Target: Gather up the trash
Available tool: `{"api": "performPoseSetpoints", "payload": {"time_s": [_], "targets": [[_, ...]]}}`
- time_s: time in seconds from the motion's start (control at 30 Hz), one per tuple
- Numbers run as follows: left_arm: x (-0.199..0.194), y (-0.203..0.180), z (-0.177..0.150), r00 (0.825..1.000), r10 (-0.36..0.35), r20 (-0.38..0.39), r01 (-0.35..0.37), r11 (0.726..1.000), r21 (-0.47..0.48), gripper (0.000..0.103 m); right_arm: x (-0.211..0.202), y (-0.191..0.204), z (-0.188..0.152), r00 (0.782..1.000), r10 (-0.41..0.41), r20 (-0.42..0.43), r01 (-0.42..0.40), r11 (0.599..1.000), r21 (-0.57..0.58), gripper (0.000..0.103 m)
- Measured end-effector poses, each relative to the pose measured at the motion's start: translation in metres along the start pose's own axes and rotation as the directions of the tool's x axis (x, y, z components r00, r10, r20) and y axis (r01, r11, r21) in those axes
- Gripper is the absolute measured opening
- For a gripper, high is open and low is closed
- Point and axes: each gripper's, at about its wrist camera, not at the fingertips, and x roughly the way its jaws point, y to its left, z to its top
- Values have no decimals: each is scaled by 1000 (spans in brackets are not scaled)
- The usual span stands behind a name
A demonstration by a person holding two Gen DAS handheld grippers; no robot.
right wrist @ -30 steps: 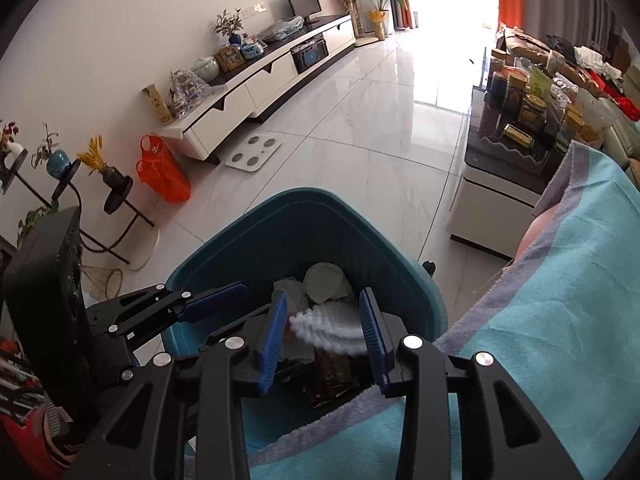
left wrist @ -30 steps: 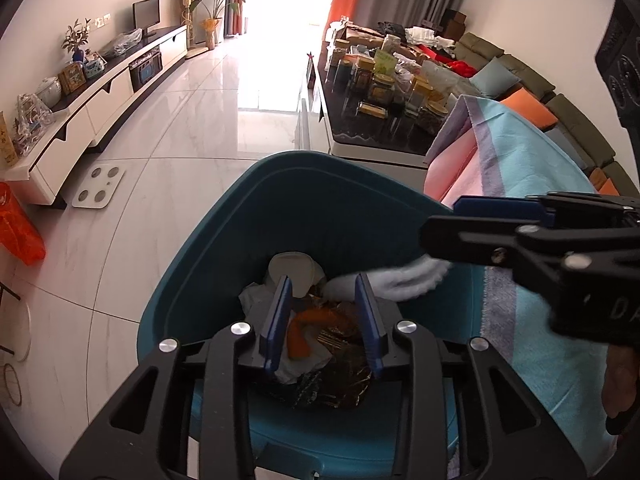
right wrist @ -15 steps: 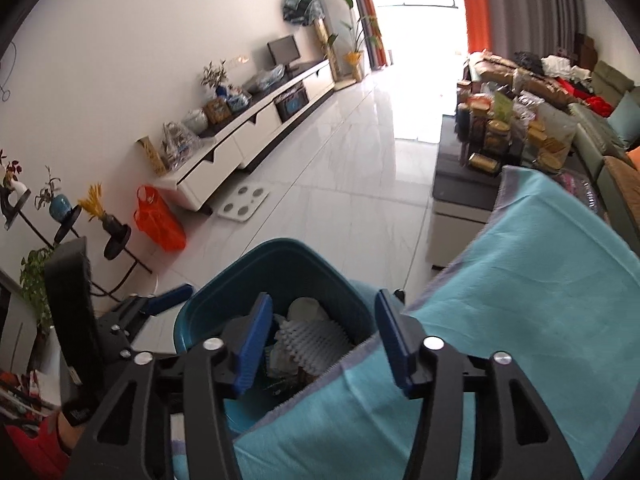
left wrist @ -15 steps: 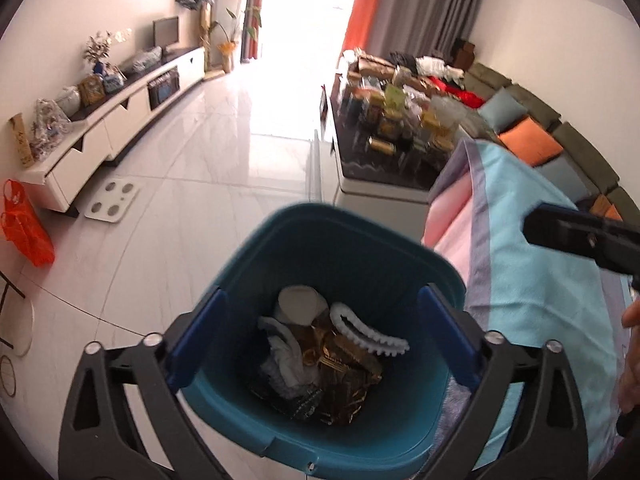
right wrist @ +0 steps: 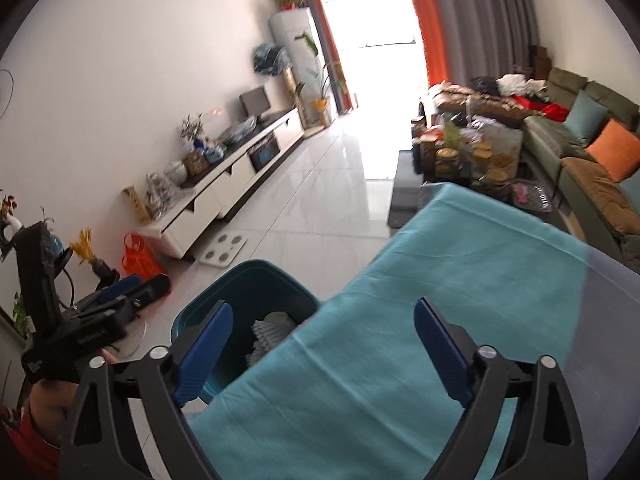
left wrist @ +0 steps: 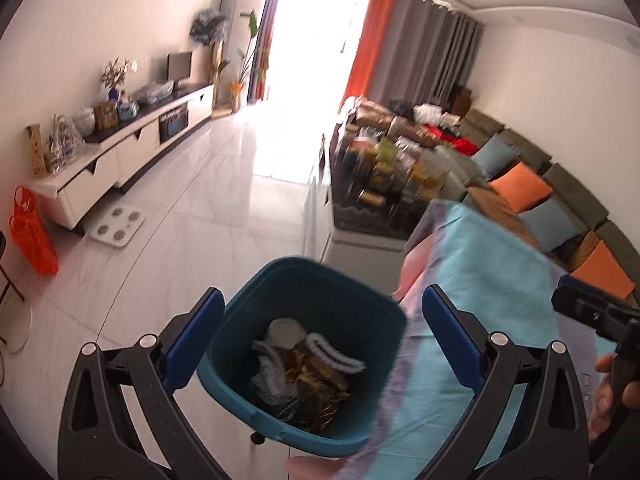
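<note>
A teal trash bin [left wrist: 372, 312] stands on the floor beside a table with a teal cloth [left wrist: 480, 280]. It holds a white ribbed foam net [left wrist: 334, 354], a white cup [left wrist: 285, 331], crumpled white paper and gold wrappers [left wrist: 316, 384]. My left gripper [left wrist: 322, 334] is open and empty, high above the bin. My right gripper [right wrist: 324, 354] is open and empty above the cloth [right wrist: 440, 300], with the bin [right wrist: 240, 284] at its lower left. The other gripper shows in each view: the right one [left wrist: 592, 312] and the left one [right wrist: 120, 300].
A white TV cabinet [left wrist: 120, 152] lines the left wall, with an orange bag [left wrist: 32, 232] and a white scale [left wrist: 116, 228] on the tiled floor. A cluttered coffee table [left wrist: 384, 176] and a sofa with cushions [left wrist: 540, 200] lie to the right.
Both grippers opened and rose away from the bin. The white foam net left the right gripper and now lies in the bin; the right gripper swung over the cloth.
</note>
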Motion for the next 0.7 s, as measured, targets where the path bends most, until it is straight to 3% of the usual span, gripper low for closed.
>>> {"api": "performPoseSetpoints", "payload": {"time_s": [0.17, 0.4, 0.6, 0.7], "targets": [[-36, -34, -2, 997, -48, 60, 44, 998, 53, 97, -39, -19, -14, 994, -70, 78, 68, 997, 23, 95], [-65, -94, -12, 988, -124, 87, 108, 980, 169, 98, -87, -41, -40, 968, -183, 171, 171, 982, 84, 96], [-76, -139, -22, 979, -189, 81, 168, 962, 215, 98, -125, -61, -70, 923, -321, 213, 303, 946, 114, 96], [-84, -155, -31, 969, -226, 96, 199, 951, 236, 97, -145, -69, -87, 880, -411, 237, 389, 911, 136, 96]]}}
